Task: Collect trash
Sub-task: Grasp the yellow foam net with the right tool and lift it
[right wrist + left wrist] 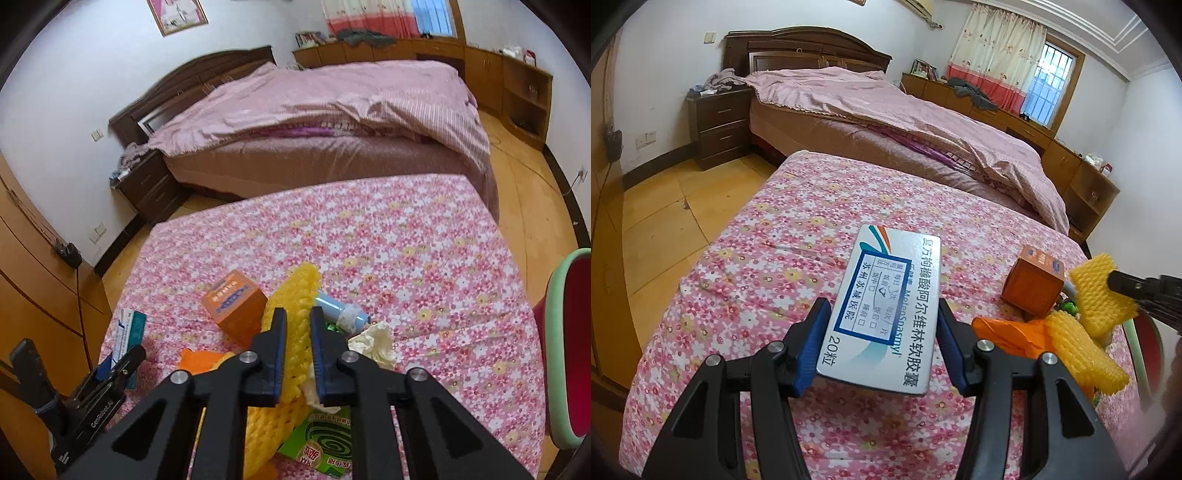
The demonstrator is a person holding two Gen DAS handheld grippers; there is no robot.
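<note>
Jaws of the left gripper (883, 347) clamp a white medicine box (886, 314) at lower centre; the right gripper (298, 354) pinches yellow foam netting (295, 332), amid litter on the floral tabletop (406, 240).

We see glossy cardboard on the medicine box (886, 310), spongy yellow foam netting (293, 332), printed cotton cloth (406, 258) over the surface, matt black plastic fingers (275, 354).
</note>
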